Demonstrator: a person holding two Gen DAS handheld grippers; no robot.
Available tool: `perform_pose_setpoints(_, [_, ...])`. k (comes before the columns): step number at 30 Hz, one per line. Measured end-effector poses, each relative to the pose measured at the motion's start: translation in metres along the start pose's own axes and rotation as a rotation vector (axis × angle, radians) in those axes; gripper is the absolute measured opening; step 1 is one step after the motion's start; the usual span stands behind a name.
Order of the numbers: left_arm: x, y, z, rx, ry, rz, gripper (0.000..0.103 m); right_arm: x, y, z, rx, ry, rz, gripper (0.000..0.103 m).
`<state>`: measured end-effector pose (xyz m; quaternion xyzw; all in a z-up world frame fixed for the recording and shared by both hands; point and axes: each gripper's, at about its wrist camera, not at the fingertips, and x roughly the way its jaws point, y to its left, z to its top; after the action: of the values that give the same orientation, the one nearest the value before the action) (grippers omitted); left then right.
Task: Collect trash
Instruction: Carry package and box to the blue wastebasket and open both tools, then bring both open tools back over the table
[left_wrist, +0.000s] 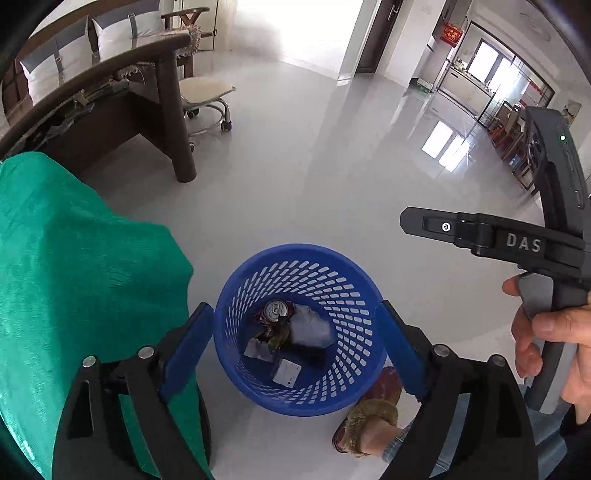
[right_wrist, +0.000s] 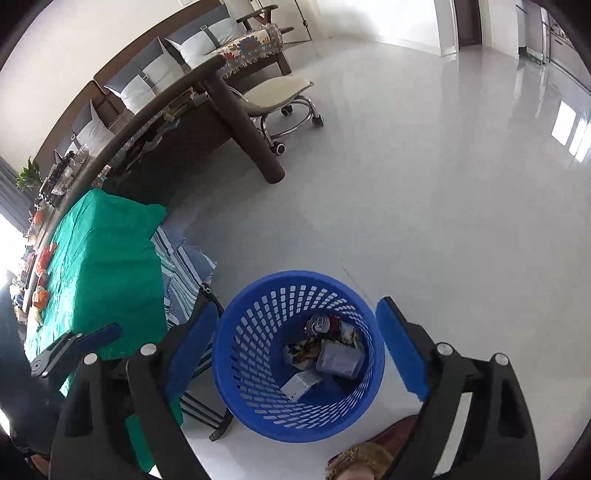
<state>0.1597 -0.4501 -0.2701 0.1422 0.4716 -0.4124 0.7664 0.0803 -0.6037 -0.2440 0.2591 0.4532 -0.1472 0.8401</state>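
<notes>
The left gripper (left_wrist: 297, 347) stands wide open above the blue basket (left_wrist: 258, 391), and nothing is between its blue pads (left_wrist: 188, 347); the basket's mouth fills the gap between them. The right gripper (right_wrist: 295, 347) is in the same condition: its jaws are spread wide, empty, and the basket (right_wrist: 240, 398) sits between the two fingers in its view. In the left wrist view the right gripper shows also from the side, on the right, held by the person's hand (left_wrist: 546, 332), with its fingers apart.

Inside the basket lies the trash: a crushed can (left_wrist: 275, 309) at the far side, a grey crumpled wrapper (left_wrist: 312, 328) beside it, a small white box (left_wrist: 286, 373) at the near side, and some printed wrappers (right_wrist: 306, 349) between them. I judge that the dropping step is finished here, since both tools are empty and directly over the bin.

The basket stands on the pale floor (left_wrist: 314, 166), just right of the table with the green cloth (left_wrist: 74, 258). Near the basket's near edge is the person's slipper (left_wrist: 369, 417). On the green cloth, at the far left in the right wrist view, some small orange things (right_wrist: 46, 254) are lying; I cannot tell if they are trash.

The next move, as I judge, calls for lifting both grippers away from the bin, turning left toward the table and looking for another piece.
</notes>
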Motion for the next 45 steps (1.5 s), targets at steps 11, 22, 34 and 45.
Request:
perform_pose_setpoints(11, [-0.123,0.044,-0.074,0.021,-0.118,0.139,0.098,-0.025,0.086,-0.035,-0.292,-0.167,-0.111,0.093])
perform_pose_setpoints(22, [-0.23,0.214,-0.183,-0.251,-0.14,0.363,0.098,-0.014,0.281,-0.122,-0.617,-0.077,0.14,0.093])
perform_pose_setpoints(34, [-0.259,0.329,-0.228,-0.366,-0.118,0.399,0.098,0.05,0.426,-0.159,-0.921,0.113,0.227,0.094])
perform_pose_setpoints(45, [-0.236,0.373,-0.159,-0.161,-0.179,0.332,0.098,0.052,0.423,-0.165,-0.904,0.057,0.252,0.098])
